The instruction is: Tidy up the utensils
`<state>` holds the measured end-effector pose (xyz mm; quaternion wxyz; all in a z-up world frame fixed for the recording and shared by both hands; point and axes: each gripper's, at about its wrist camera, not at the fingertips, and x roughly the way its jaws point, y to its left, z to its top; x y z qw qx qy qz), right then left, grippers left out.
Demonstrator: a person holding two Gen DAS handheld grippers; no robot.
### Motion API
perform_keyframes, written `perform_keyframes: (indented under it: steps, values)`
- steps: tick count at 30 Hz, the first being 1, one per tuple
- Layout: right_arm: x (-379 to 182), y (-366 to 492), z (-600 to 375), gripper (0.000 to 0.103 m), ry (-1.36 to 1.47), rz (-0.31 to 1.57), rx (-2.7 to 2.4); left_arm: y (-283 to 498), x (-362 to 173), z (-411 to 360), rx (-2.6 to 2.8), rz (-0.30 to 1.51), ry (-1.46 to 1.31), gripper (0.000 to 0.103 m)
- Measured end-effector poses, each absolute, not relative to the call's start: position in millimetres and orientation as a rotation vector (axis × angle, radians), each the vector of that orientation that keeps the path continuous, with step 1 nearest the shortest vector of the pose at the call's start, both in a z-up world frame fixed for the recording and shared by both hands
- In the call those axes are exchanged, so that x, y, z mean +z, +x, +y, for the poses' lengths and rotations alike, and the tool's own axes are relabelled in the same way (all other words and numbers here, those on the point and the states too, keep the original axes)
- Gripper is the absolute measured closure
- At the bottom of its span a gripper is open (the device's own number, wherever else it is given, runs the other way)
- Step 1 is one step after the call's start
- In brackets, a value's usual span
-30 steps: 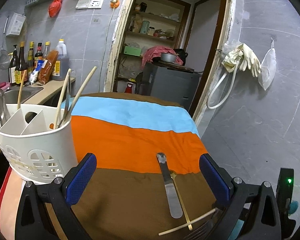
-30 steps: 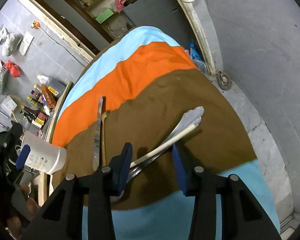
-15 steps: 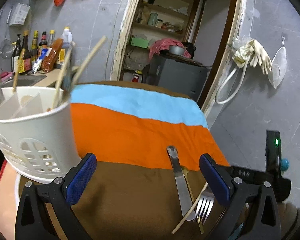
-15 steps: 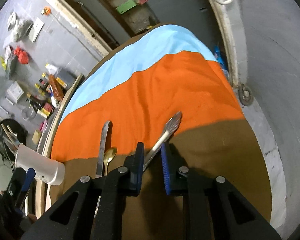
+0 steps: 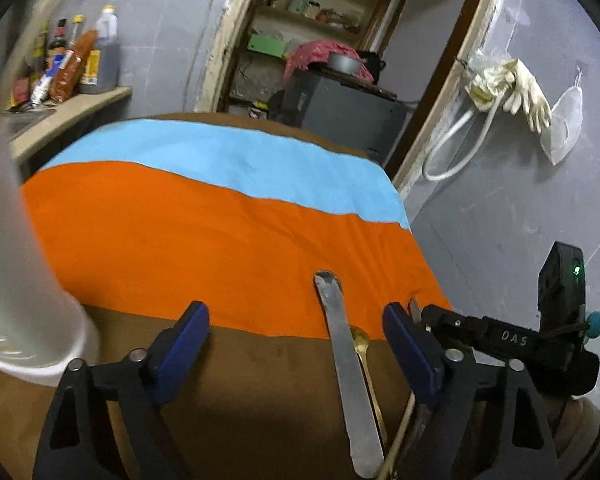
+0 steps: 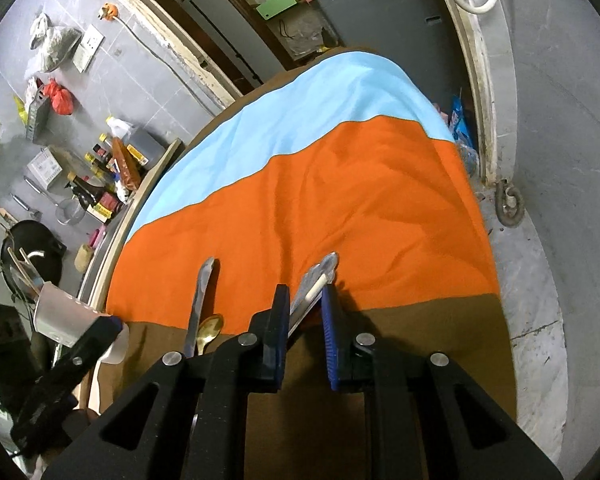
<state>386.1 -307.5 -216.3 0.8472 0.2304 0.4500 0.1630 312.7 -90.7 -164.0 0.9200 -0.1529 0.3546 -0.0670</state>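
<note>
L wrist view: left gripper has jaws wide apart, just been closing a little, nothing between the pads but bare cloth. Knife lies flat on the brown/orange stripes, just inside the right-hand pad, not touched. Gold spoon lies touching the knife's side. White holder is close at frame's left edge, blurred, on the cloth. Right gripper shows at lower right w/ a green LED on its body; a thin pale stick runs under it.

R wrist view: right gripper has jaws nearly together, just been closing, clamped on a fork handle and a pale chopstick together; both poke forward past the pads, over the orange stripe. Whether the tips rest on the cloth, can't tell. Only this view shows that grip. Knife and spoon lie left of the jaws. Holder is far left w/ sticks standing in it, and the left gripper is beside it.
</note>
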Motion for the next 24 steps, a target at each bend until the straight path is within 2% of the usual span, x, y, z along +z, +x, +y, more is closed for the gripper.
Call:
perform_keyframes:
  steps: [8,15,17,19,24]
  values:
    - [-218,391,-310,0.090,0.497,0.940,0.382,341,-185,-107,-0.216,0.872,-0.312,0.059]
    - [-209,390,-318,0.092,0.514,0.907,0.396,357,-189,-118,-0.265,0.928,-0.293,0.061]
    - [-210,390,-319,0.092,0.515,0.911,0.396,363,-190,-122,-0.261,0.944,-0.259,0.074]
    - [-211,389,-320,0.092,0.519,0.913,0.395,370,-190,-125,-0.247,0.960,-0.220,0.078]
    - [-216,389,-317,0.092,0.527,0.936,0.392,384,-187,-134,-0.245,1.012,-0.153,0.079]
